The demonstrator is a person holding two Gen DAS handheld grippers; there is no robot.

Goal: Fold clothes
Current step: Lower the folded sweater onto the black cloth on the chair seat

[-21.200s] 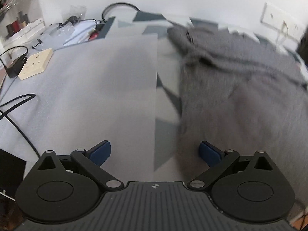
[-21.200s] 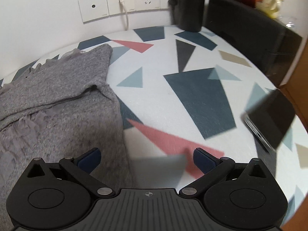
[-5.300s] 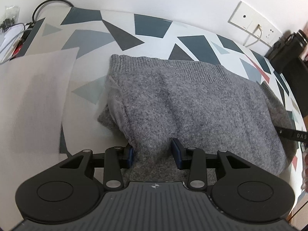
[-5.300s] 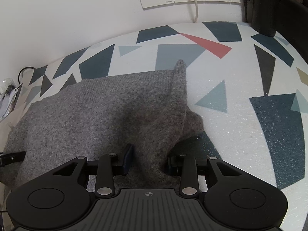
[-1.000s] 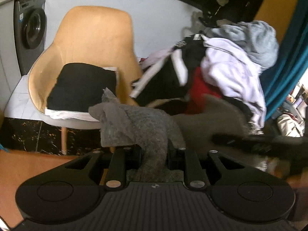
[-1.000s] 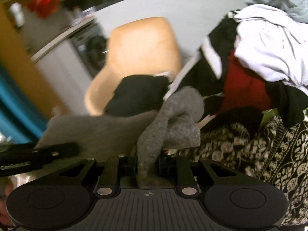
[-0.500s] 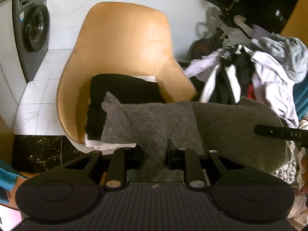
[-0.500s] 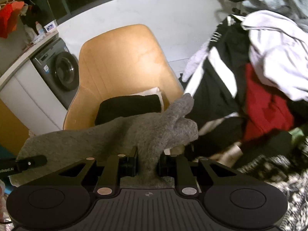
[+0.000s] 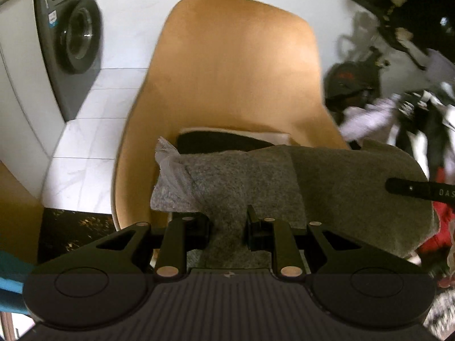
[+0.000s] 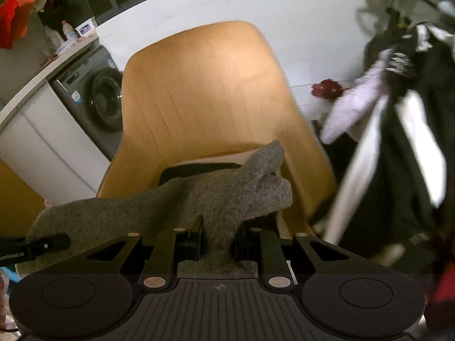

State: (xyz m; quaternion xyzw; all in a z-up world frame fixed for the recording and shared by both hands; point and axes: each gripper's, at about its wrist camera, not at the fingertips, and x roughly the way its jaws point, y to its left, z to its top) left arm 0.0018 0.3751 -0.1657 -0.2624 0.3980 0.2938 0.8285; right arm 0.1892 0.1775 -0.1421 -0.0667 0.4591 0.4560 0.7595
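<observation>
Grey knit filled the lower middle of both wrist views: the folded grey sweater (image 9: 256, 179) hung stretched between the two grippers, held in the air in front of an orange chair (image 9: 236, 65). The left gripper (image 9: 227, 228) had its fingers (image 9: 200, 227) clamped on a bunched edge of the sweater, the cloth pinched between them and running down toward the camera, with a pale mesh lining (image 9: 170, 164) sticking out at the sweater's left corner. From there the sweater spread away to the right, where the tip of the other gripper showed as a black bar at its far edge.

In the right wrist view, the right gripper (image 10: 219, 243) was likewise closed on the sweater (image 10: 227, 193), its fingers (image 10: 193, 241) gripping a neck of cloth just beyond them; a rounded fold and a sleeve-like flap rose ahead of the fingers toward the chair (image 10: 204, 85). A folded black garment (image 10: 199, 169) lay on the chair's seat, behind and partly hidden by the sweater. A grey washing machine (image 9: 71, 45) stood to the left of the chair, and a heap of mixed clothes (image 10: 403, 119) hung blurred on the right.
</observation>
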